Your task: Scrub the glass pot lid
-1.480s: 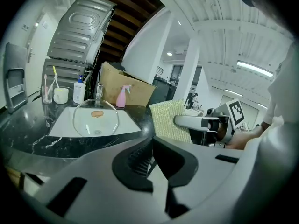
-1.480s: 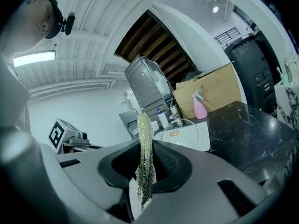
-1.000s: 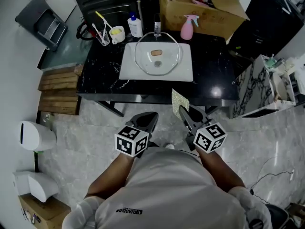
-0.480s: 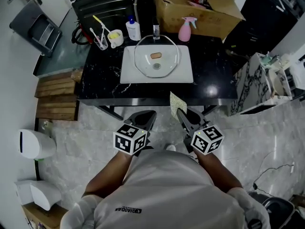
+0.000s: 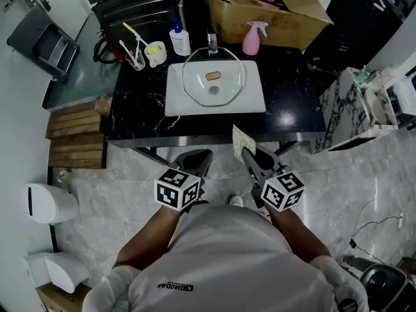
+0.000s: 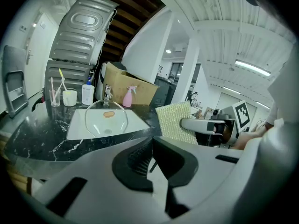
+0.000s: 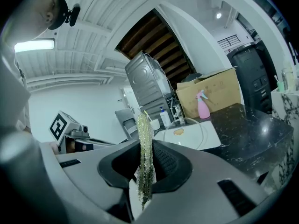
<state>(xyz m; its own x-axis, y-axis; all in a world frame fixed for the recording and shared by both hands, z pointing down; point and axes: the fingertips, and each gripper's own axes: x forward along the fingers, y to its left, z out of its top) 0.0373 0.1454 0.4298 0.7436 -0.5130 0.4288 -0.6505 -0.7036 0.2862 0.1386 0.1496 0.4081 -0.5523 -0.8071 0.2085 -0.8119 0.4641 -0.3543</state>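
Now we hold two hand-held grippers: the left hand-held gripper (image 5: 200, 157) has its jaws pressed together on nothing, and the right hand-held gripper (image 5: 249, 153) clamps one scrub pad (image 5: 243, 139) upright. One glass pot lid (image 5: 195, 77) lies well ahead of both, in the single white sink (image 5: 177, 99) on the table (image 5: 289, 90).
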